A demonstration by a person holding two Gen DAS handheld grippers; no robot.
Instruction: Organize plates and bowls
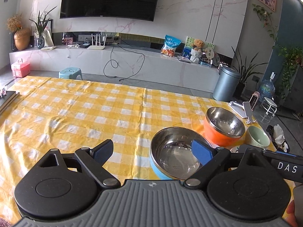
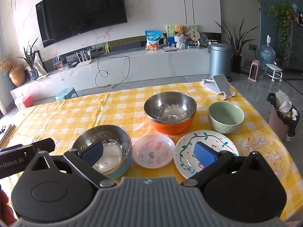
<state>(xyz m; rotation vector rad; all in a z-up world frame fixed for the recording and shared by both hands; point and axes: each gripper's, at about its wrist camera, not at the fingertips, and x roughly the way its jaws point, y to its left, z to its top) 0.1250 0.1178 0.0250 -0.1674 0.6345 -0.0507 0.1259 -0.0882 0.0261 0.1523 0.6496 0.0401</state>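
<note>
Left gripper [image 1: 153, 151]: we hold it low over the yellow check cloth [image 1: 85, 109], jaws spread wide and empty; its right pad overlaps the blue bowl [image 1: 174, 158] in view, though we cannot tell whether it touches.

Right gripper [image 2: 149, 154]: jaws also wide apart, holding nothing, hanging just in front of the pink plate [image 2: 153, 150].

Where the dishes are: all 6 sit on the right half of the table. Front row, left to right: blue bowl [image 2: 106, 149], pink plate, painted plate [image 2: 206, 151], clear plate [image 2: 265, 149]. Behind them: orange bowl [image 2: 170, 111] and green bowl [image 2: 225, 117]. None are stacked yet.

Contents: every bowl and plate looks empty; the 2 steel-lined bowls show only reflections.

Handling, bowls: we judge the blue and orange bowls light, stiff and slick on the steel lining; pinching the rim wall, 1 finger inside and 1 outside, looks best. The green bowl seems ceramic, heavier and chippable; same rim grip, set down gently.

Handling, plates: they lie flat, so we must catch an edge. The painted plate looks ceramic and fragile, the clear one glassy and slippery, the pink one light plastic.

Risk: the loose cloth may wrinkle and drag under a sliding plate.
</note>
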